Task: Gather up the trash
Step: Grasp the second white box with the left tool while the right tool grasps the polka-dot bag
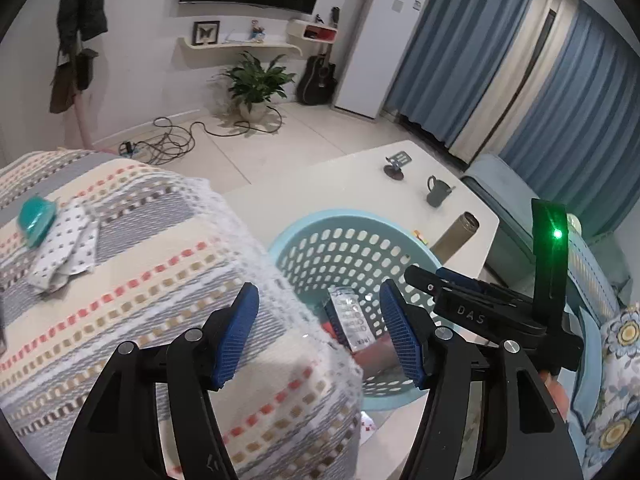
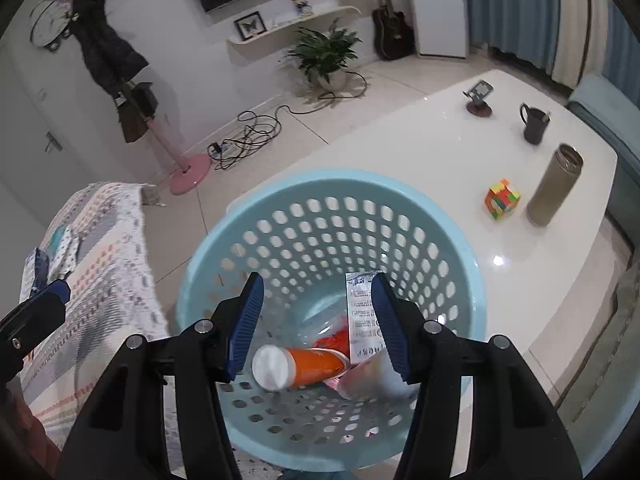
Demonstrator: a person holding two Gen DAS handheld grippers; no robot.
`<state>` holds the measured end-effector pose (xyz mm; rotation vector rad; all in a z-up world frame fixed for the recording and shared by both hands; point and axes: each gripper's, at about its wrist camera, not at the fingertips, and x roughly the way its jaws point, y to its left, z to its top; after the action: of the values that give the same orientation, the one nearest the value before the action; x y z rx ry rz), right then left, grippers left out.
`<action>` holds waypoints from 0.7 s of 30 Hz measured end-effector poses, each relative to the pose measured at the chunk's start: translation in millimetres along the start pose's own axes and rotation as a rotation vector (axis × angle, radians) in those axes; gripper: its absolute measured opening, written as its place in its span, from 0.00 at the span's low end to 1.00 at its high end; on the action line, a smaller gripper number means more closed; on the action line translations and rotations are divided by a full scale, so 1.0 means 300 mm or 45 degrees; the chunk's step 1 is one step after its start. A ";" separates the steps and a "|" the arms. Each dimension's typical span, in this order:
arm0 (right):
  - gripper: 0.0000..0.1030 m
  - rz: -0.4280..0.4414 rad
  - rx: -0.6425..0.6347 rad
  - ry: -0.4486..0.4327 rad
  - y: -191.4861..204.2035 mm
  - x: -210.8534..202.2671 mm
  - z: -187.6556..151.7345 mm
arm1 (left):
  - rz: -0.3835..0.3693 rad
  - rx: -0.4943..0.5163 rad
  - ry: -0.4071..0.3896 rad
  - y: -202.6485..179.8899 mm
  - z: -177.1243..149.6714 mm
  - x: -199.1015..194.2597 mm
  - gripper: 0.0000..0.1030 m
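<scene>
A light blue perforated basket point(image 2: 320, 200) stands by the white table; it also shows in the left wrist view point(image 1: 320, 224). Inside lie an orange tube with a white cap point(image 2: 304, 366), a silver printed wrapper point(image 2: 362, 320), also seen in the left wrist view point(image 1: 352, 316), and a blurred pale piece point(image 2: 372, 376). My right gripper point(image 2: 318, 326) is open and empty right above the basket's mouth. My left gripper point(image 1: 320, 336) is open and empty, between a patterned cushioned seat point(image 1: 140, 260) and the basket. A teal object point(image 1: 36, 218) and a dotted cloth point(image 1: 68, 240) lie on the seat.
On the white table point(image 2: 440, 152) stand a colourful cube point(image 2: 502, 199), a tall grey flask point(image 2: 554, 190), a dark mug point(image 2: 534, 122) and a phone stand point(image 2: 480, 98). Cables point(image 2: 248, 136), a pink coat-rack base point(image 2: 190, 172) and a potted plant point(image 2: 326, 56) are on the floor.
</scene>
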<state>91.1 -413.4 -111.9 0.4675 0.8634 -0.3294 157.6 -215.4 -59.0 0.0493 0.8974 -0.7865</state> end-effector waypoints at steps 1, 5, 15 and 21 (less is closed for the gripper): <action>0.51 0.007 -0.013 -0.004 0.018 -0.008 0.002 | 0.006 -0.006 -0.009 0.010 -0.002 -0.013 0.59; 0.51 0.051 -0.090 -0.041 0.125 -0.046 0.011 | 0.049 -0.042 -0.069 0.071 -0.014 -0.104 0.60; 0.51 0.221 -0.334 -0.070 0.486 -0.085 0.031 | 0.316 -0.296 -0.264 0.344 -0.047 -0.380 0.71; 0.56 0.312 -0.492 -0.072 0.697 -0.072 0.035 | 0.514 -0.449 -0.227 0.572 -0.055 -0.472 0.80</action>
<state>180.5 -239.2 -35.1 0.1993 0.7822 0.0516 202.5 -1.3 -15.3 -0.1447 0.8105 -0.2463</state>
